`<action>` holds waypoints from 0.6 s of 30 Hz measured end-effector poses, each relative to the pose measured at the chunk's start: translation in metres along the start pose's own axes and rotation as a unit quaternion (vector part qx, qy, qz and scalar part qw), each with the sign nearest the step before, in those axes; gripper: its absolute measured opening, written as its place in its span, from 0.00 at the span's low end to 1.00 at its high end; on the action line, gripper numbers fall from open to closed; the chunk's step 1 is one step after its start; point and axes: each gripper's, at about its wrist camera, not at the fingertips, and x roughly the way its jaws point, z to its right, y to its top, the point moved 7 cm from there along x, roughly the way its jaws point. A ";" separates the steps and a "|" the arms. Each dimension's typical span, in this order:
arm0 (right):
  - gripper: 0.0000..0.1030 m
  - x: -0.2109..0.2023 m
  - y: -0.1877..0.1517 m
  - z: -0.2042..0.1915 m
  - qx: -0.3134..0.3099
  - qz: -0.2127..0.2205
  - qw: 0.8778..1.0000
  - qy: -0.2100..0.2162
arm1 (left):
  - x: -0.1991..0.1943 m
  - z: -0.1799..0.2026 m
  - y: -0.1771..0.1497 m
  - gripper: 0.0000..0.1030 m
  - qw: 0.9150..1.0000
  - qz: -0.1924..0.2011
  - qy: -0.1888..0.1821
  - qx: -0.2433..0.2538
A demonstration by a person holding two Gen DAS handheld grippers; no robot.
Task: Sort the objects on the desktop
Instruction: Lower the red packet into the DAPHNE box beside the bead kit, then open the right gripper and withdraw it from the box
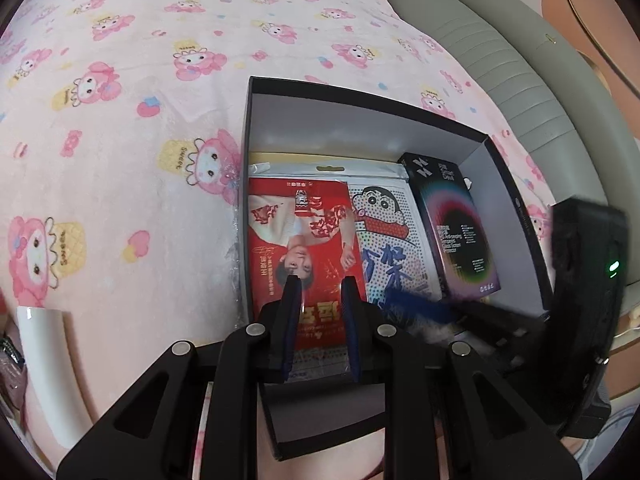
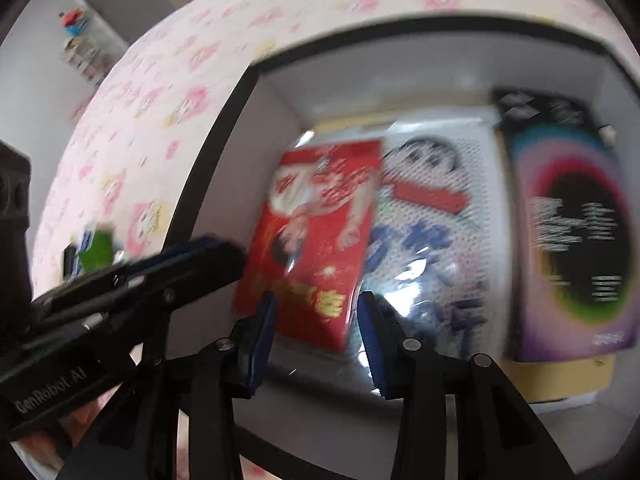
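An open black box with a white inside lies on a pink cartoon blanket. In it lie a red packet with a printed figure, a cartoon-boy packet and a dark box with a rainbow ring. My left gripper hangs over the red packet's near end, jaws close together and nothing between them. My right gripper is open above the red packet, whose lower corner shows between the fingers without touching the pads. In the left wrist view the right gripper's blue finger is blurred.
The pink blanket spreads to the left and beyond the box. A white curved object stands at the lower left. A grey cushioned seat runs along the upper right. A green item lies on the blanket, behind the left gripper.
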 end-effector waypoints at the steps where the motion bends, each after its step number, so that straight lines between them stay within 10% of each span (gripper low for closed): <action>1: 0.36 -0.004 0.002 0.005 -0.001 0.012 1.000 -0.025 | 0.000 0.000 0.000 0.20 1.000 0.000 -0.001 -0.001; 8: 0.36 0.003 -0.009 0.002 -0.011 -0.013 1.000 -0.024 | 0.003 0.004 0.000 0.20 1.000 0.003 0.013 0.014; 18: 0.36 -0.071 -0.026 0.000 -0.015 0.091 0.995 -0.048 | -0.051 0.031 -0.010 0.24 0.994 0.069 0.046 0.074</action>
